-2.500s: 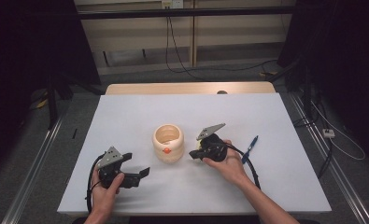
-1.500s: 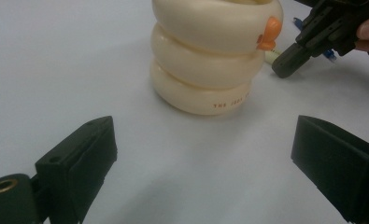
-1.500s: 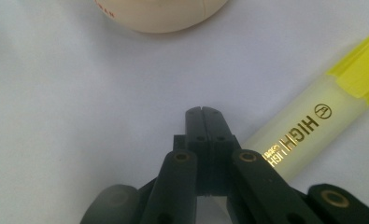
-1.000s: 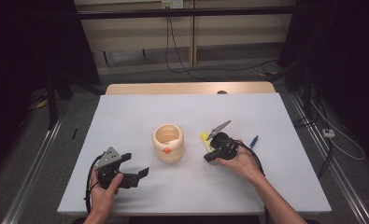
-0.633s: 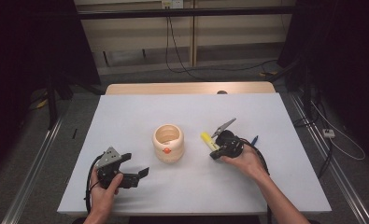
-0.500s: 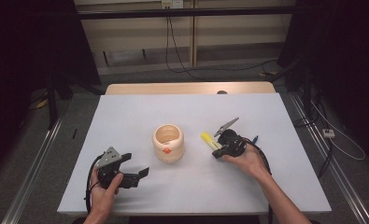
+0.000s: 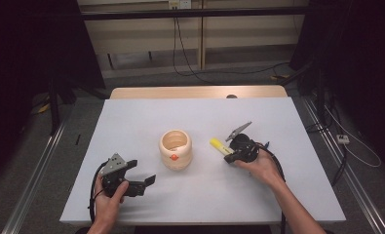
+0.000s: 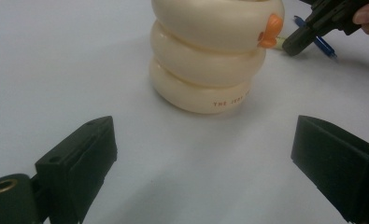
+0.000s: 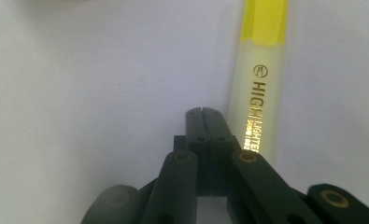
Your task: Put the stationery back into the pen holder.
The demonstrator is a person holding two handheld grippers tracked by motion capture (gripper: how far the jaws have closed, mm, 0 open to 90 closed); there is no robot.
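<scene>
A cream ringed cup (image 7: 175, 148) with an orange beak stands at the table's middle; the left gripper view shows the cup (image 8: 215, 51) straight ahead. A yellow highlighter (image 7: 220, 146) lies on the table to the cup's right. My right gripper (image 7: 229, 158) sits low at the highlighter's near end, its jaws shut together. In the right gripper view the highlighter (image 9: 261, 70) lies just right of the closed tips (image 9: 203, 114), beside them and not between them. My left gripper (image 7: 144, 183) rests near the front left, open and empty (image 8: 205, 154), facing the cup.
A blue pen (image 8: 315, 37) lies on the white table (image 7: 131, 122) behind the right gripper (image 8: 294, 44). A wooden strip (image 7: 195, 91) runs along the table's far edge. Cables trail on the floor beyond.
My right gripper has drifted rightward, away from the cup, with the highlighter now showing beside its tips and shifting slightly with it. The left gripper has stayed put.
</scene>
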